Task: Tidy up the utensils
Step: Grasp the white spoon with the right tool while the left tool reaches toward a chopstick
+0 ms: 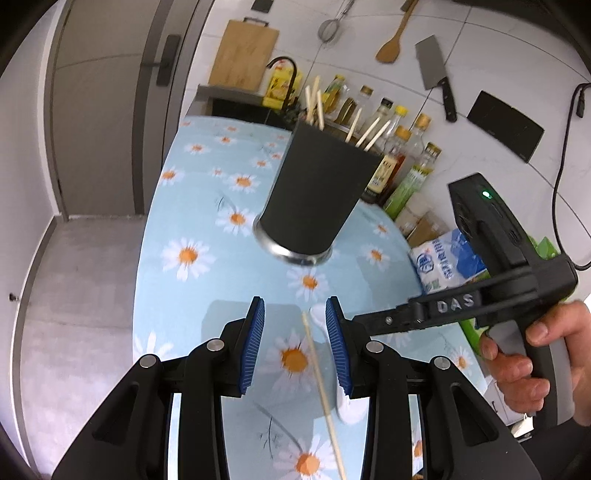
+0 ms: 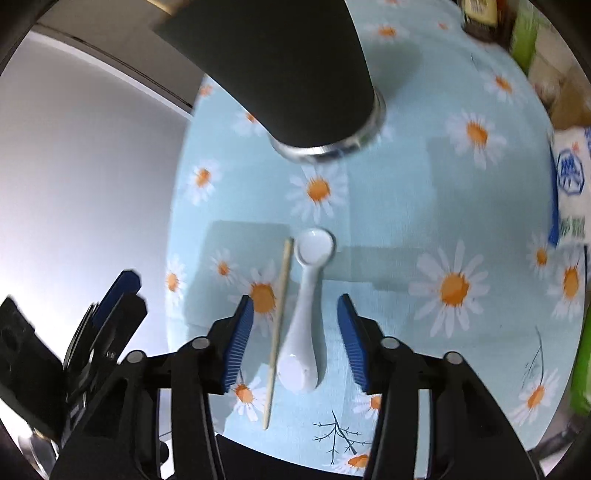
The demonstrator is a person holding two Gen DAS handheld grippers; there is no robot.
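Note:
A black utensil holder [image 1: 317, 192] with a steel base stands on the daisy tablecloth [image 1: 207, 221], with several wooden chopsticks [image 1: 373, 133] in it. It fills the top of the right wrist view [image 2: 295, 70]. A single wooden chopstick [image 2: 279, 325] and a white ceramic spoon [image 2: 306, 317] lie side by side on the cloth. My right gripper [image 2: 295, 314] is open above them, both between its jaws. My left gripper [image 1: 295, 321] is open over the same chopstick [image 1: 321, 384], with the spoon [image 1: 317, 315] mostly hidden behind its right finger.
Oil and sauce bottles [image 1: 402, 155] line the wall behind the holder. A blue-white packet [image 1: 447, 258] lies at the table's right. A cleaver [image 1: 436, 74], wooden spatula [image 1: 391, 44], strainer [image 1: 328, 29] and cutting board [image 1: 243, 55] hang on the wall. The table's left edge drops to the floor.

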